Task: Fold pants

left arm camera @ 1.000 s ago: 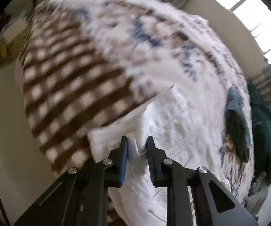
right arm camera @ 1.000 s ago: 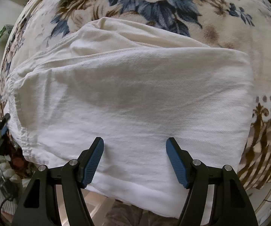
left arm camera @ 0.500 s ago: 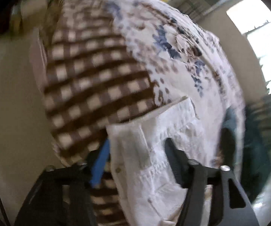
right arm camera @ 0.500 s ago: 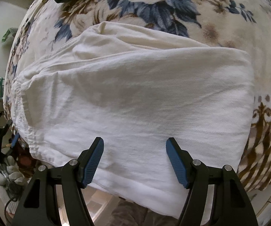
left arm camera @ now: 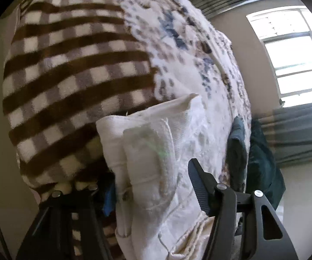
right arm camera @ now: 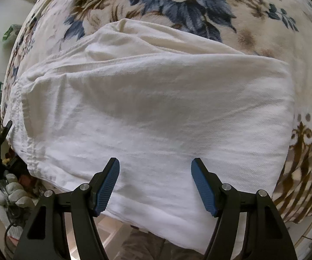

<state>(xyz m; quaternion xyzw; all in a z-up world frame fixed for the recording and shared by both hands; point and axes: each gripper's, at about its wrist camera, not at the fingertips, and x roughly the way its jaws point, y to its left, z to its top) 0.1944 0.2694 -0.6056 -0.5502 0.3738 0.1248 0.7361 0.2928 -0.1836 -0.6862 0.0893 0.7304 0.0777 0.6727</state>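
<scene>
Pants (right arm camera: 156, 112) lie folded on floral blanket (right arm camera: 199, 4), no lettering legible.

daylight floods from a blown-out window (left arm camera: 290, 54); left view motion-blurred, both bent by fisheye, corners black.

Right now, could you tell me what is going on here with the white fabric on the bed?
A person with a handheld gripper in each hand is folding white pants, which lie folded on a floral blanket. The left gripper straddles the waistband end, its jaws closing, the pads not yet pressing the cloth. The right gripper hovers open above the pants, holding nothing.
</scene>
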